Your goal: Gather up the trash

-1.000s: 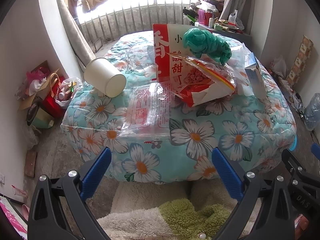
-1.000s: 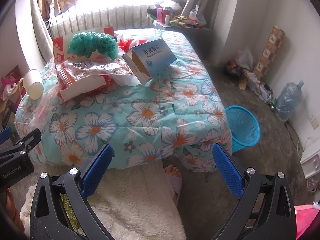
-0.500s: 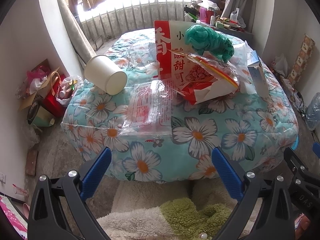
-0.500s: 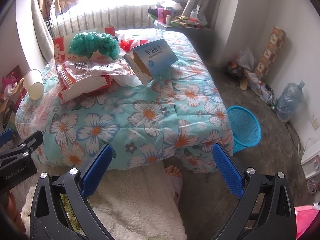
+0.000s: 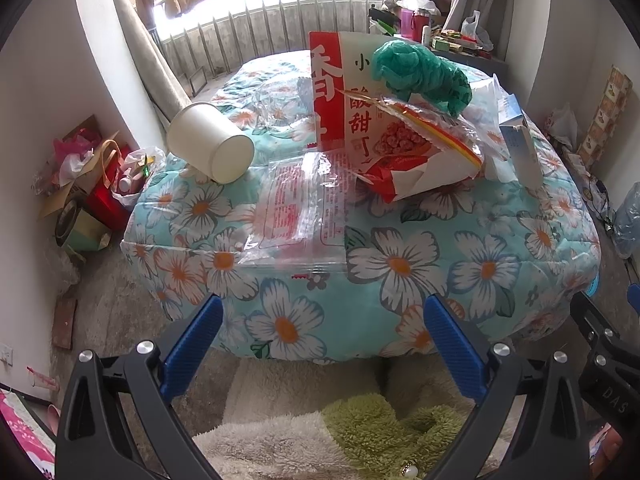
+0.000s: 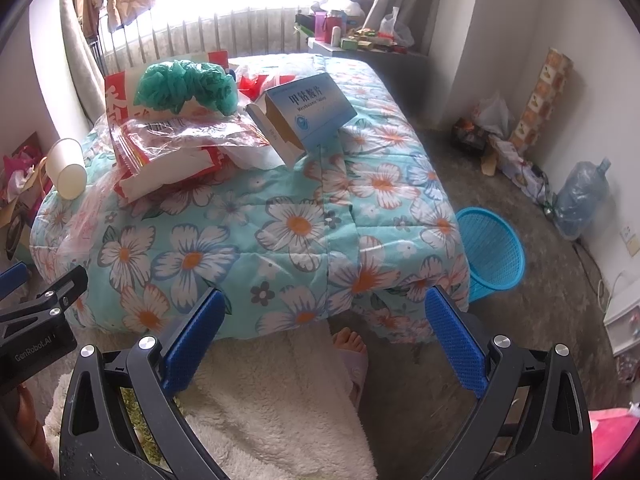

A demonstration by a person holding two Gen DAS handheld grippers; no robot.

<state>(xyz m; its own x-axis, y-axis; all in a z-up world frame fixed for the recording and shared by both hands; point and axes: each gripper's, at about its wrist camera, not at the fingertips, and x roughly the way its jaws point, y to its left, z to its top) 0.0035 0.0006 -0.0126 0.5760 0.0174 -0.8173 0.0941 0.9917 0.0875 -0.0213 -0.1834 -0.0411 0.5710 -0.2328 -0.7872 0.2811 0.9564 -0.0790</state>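
Observation:
Trash lies on a floral quilt (image 5: 400, 264) (image 6: 288, 216) that covers a low bed. A white paper cup (image 5: 210, 148) (image 6: 68, 168) rests on its side at the left. A clear printed plastic bag (image 5: 304, 208) hangs over the front edge. A red-and-white snack bag (image 5: 384, 132) (image 6: 160, 152) carries a crumpled green bag (image 5: 420, 72) (image 6: 184, 86). A blue-and-white medicine box (image 6: 308, 112) (image 5: 520, 148) lies open at the right. My left gripper (image 5: 320, 336) and right gripper (image 6: 322, 328) are both open and empty, short of the quilt's front edge.
A blue plastic basket (image 6: 492, 256) stands on the floor at the bed's right corner. A water jug (image 6: 580, 200) and clutter line the right wall. Bags and boxes (image 5: 88, 184) pile by the left wall. A fluffy rug (image 6: 280, 408) and a person's bare foot (image 6: 350, 344) are below.
Both grippers have edged slightly closer to the bed; the trash sits a little larger in view. Nothing has been taken hold of.

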